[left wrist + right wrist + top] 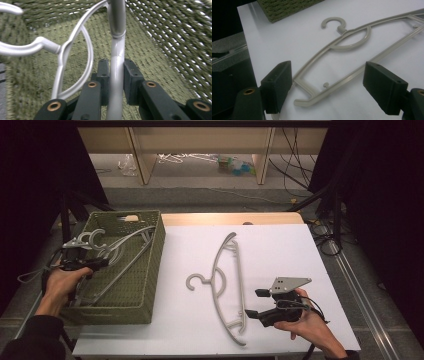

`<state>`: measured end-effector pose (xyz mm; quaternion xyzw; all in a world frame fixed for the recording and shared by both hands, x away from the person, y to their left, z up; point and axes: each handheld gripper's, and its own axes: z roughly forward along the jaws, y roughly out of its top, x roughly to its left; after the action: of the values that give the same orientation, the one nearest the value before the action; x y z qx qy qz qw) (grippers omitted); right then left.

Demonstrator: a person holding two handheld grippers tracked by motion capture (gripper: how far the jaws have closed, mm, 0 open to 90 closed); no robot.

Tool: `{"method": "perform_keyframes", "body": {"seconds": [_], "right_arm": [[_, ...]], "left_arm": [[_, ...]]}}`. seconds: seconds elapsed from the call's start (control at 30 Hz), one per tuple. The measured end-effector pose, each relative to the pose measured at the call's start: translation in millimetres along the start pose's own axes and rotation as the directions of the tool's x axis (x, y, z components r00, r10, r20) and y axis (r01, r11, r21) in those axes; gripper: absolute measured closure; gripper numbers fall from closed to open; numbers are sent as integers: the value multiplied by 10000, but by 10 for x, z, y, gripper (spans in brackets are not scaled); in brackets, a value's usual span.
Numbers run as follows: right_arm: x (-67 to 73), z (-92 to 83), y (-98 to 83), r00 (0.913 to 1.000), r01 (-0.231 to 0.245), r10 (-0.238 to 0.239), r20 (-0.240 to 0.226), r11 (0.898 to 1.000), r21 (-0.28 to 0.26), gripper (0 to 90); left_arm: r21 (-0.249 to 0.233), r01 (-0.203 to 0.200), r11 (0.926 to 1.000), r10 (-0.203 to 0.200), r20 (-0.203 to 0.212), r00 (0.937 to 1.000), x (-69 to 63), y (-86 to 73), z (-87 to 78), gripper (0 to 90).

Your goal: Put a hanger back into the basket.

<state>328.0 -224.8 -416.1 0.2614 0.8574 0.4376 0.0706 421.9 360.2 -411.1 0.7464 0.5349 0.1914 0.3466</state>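
Between the jaws of the left hand-held gripper point(116, 75) runs the bar of a silver hanger point(117, 45), and both pads press against it, so this hand-held gripper is clenched on the hanger. Ahead of the jaws, the bar continues up toward the woven wall of the green basket point(175, 37); to their left, the hanger's curved neck and hook branch off above the basket floor. From the high view, the left hand-held gripper point(95, 264) sits at the basket's point(150, 270) left rim, held by the person's left hand point(62, 282), with the silver hanger point(125, 247) lying slantwise inside the basket and its hook beside the gripper body.

The right hand-held gripper point(328, 87) is released, with its jaws standing wide apart. Between and just ahead of them lies the near end of a beige hanger point(342, 47), flat on the white worktop point(294, 35); neither pad touches it. Its hook points away from the gripper, toward the basket corner. From the high view, the right hand-held gripper point(254, 303) rests low over the worktop point(280, 250) in the person's right hand point(310, 325), just right of the beige hanger's point(220, 285) lower end.
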Motion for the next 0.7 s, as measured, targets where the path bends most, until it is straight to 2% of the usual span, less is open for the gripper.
{"method": "perform_keyframes", "body": {"seconds": [0.07, 0.1, 0.13, 0.2, 0.27, 0.3, 0.4, 0.47, 0.53, 0.6, 0.63, 0.7], "right_arm": [[-1, 1, -1, 10000, 29, -29, -11, 10000, -2, 244], [1, 2, -1, 10000, -4, 4, -14, 10000, 16, 244], [1, 2, -1, 10000, -4, 4, -14, 10000, 16, 244], [1, 2, -2, 10000, 10, -10, -26, 10000, 21, 244], [0, 3, -2, 10000, 33, -33, -18, 10000, 6, 244], [0, 3, -2, 10000, 30, -30, -21, 10000, 7, 244], [-1, 5, -3, 10000, 15, -15, -49, 10000, 42, 244], [-1, 7, -4, 10000, 6, -6, -47, 10000, 52, 244], [-2, 7, -4, 10000, 5, -5, -52, 10000, 56, 244], [-2, 6, -4, 10000, -5, 6, -50, 10000, 45, 244], [-5, 7, -5, 10000, -28, 28, -8, 10000, 33, 242], [-6, 9, -5, 10000, -50, 51, -35, 10000, 37, 241]], "left_arm": [[5, 90, 10000, -90, -174, 9998, 10, 0, 3, 758], [220, 63, 9997, -53, -439, 9990, 40, 1, -2, 752], [220, 63, 9997, -53, -439, 9990, 40, 1, -2, 749], [427, 153, 9990, -120, -758, 9971, 65, 0, -3, 740], [275, 417, 9988, -384, -1093, 9933, 84, -10, 6, 722], [442, 518, 9977, -467, -1092, 9929, 100, -6, -2, 716], [520, 784, 9956, -702, -1454, 9869, 119, -14, -5, 692], [367, 1114, 9931, -1041, -1622, 9813, 148, -25, -22, 638], [340, 1121, 9931, -1051, -1635, 9809, 161, -30, -36, 628], [186, 1261, 9918, -1218, -1550, 9804, 172, -39, -79, 613], [-74, 1375, 9905, -1372, -1436, 9801, 161, -39, -116, 575], [-163, 1391, 9901, -1400, -1400, 9802, 150, -36, -147, 560]]}}
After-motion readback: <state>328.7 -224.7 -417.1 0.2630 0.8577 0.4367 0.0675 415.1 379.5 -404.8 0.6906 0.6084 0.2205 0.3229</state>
